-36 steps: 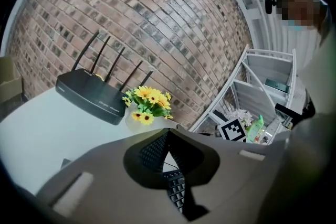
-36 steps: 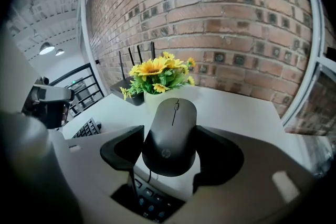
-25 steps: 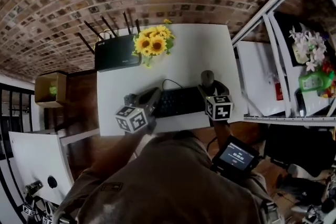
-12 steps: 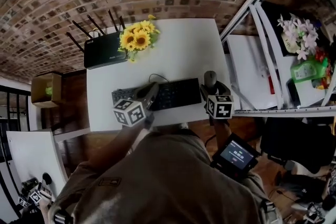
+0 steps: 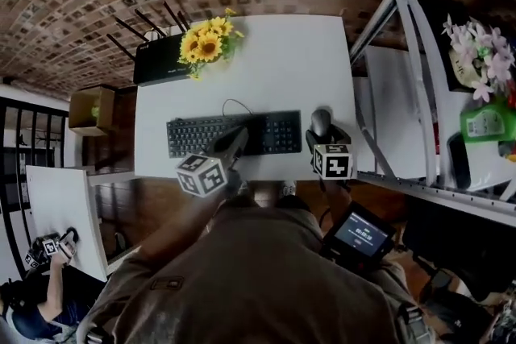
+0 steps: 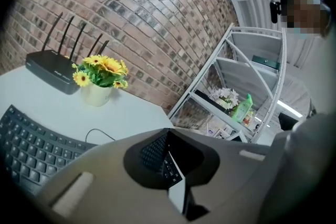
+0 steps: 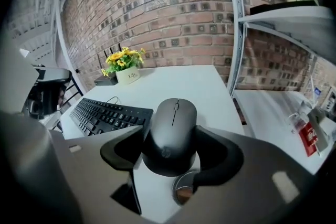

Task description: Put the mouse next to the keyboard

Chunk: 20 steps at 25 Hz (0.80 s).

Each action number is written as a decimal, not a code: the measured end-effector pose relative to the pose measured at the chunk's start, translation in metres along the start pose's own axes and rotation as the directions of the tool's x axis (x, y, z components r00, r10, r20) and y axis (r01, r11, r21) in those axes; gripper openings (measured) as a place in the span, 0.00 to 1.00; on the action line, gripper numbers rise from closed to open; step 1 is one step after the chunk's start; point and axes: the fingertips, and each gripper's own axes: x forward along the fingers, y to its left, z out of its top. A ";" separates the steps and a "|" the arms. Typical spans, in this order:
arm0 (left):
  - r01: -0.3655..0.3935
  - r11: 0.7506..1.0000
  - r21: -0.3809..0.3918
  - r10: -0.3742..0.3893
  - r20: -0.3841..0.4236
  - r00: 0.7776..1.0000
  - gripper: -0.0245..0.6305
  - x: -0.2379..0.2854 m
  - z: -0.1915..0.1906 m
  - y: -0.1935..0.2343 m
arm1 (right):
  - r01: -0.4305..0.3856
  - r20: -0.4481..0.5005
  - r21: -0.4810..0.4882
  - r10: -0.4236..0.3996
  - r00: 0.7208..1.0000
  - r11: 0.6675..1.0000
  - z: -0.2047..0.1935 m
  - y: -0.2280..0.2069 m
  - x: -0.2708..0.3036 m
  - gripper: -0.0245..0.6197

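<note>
A black keyboard [image 5: 201, 137] lies across the white table [image 5: 290, 68], its cable curling behind it. The dark grey mouse [image 5: 320, 122] is just off the keyboard's right end. My right gripper [image 5: 322, 133] is shut on the mouse [image 7: 172, 128], one jaw against each side, low over the table near its front edge. The keyboard [image 7: 105, 115] lies to the left in that view. My left gripper [image 5: 234, 142] hovers over the keyboard's middle, shut and empty; its closed jaws [image 6: 165, 131] cover part of the keyboard [image 6: 31, 149].
A black router [image 5: 157, 60] and a pot of sunflowers [image 5: 205, 44] stand at the table's back left. A white shelf rack [image 5: 403, 20] with bottles and flowers is close on the right. A cardboard box [image 5: 87, 110] sits left of the table.
The head view has shifted, showing the whole keyboard now. My left gripper has moved from the keyboard's left part to its middle. The right gripper with the mouse has sunk toward the table.
</note>
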 end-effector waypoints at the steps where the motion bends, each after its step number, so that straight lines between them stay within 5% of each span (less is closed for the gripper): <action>1: -0.015 1.000 -0.005 0.015 0.000 1.000 0.04 -0.002 -0.004 -0.001 | -0.007 -0.008 -0.004 0.007 1.000 1.000 -0.004 -0.001 0.003 0.53; 8: -0.064 0.997 -0.037 0.062 -0.055 0.997 0.04 -0.019 -0.034 0.000 | -0.023 -0.066 0.011 0.024 0.998 1.000 -0.025 -0.001 0.022 0.53; 20: -0.076 0.995 -0.059 0.073 -0.047 0.996 0.04 -0.027 -0.024 0.026 | 0.040 -0.124 -0.002 -0.040 0.991 0.999 -0.033 -0.006 0.033 0.54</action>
